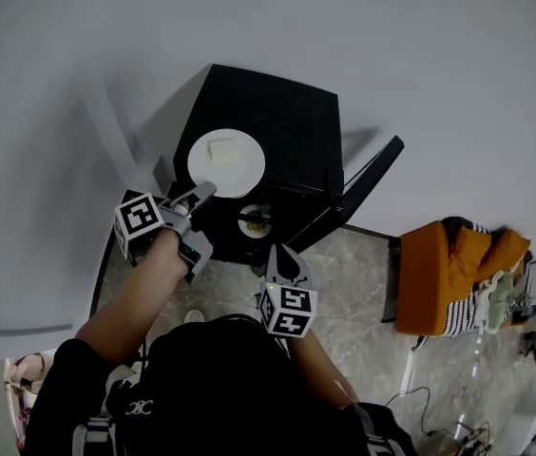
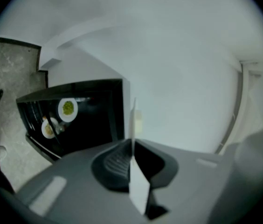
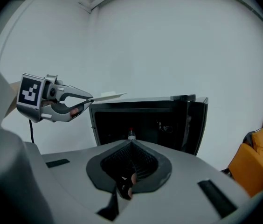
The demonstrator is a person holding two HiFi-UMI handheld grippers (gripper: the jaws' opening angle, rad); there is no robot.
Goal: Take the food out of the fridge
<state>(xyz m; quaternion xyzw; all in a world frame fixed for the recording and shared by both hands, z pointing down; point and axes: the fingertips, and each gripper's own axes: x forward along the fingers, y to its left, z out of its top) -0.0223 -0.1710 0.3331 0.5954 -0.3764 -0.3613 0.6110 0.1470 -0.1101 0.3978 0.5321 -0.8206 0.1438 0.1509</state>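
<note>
A black mini fridge (image 1: 282, 112) stands with its door (image 1: 371, 180) swung open. My left gripper (image 1: 203, 192) is shut on the rim of a white plate (image 1: 226, 163) that carries a pale block of food (image 1: 221, 148). The plate hangs level over the fridge top. The left gripper view has that plate (image 2: 132, 125) edge-on between the jaws (image 2: 132, 146). From the right gripper view, the left gripper (image 3: 89, 98) and plate (image 3: 107, 96) sit just above the fridge (image 3: 143, 107). My right gripper (image 1: 280, 252) is shut and empty before the opening.
Inside the fridge are a plate of green food (image 2: 68, 108), a second plate (image 2: 47, 129) and a red-capped bottle (image 3: 131, 135). One inner plate (image 1: 255, 220) shows from above. An orange seat (image 1: 434, 274) piled with clothes stands to the right on the stone floor.
</note>
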